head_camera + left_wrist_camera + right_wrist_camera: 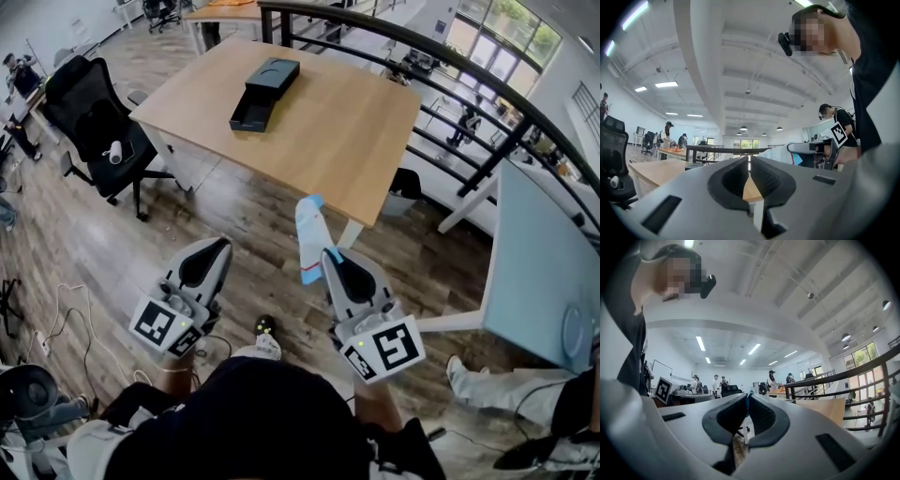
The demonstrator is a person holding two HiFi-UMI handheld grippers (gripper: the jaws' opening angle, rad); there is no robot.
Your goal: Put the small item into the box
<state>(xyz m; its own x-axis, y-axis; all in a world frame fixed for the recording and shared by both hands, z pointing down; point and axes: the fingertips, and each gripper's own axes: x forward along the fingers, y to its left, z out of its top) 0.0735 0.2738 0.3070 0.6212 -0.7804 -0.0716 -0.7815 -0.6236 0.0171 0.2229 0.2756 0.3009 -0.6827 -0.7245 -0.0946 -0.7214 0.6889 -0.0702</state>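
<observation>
Right claw (324,255) clenched on small item (308,234), left claw (222,243) clenched empty, open black box (255,108) on table (356,141)

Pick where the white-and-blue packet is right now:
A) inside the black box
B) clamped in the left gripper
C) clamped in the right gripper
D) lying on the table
C: the white-and-blue packet sticks up from the right gripper, whose jaws are closed on it, over the floor short of the table that carries the black box.
</observation>
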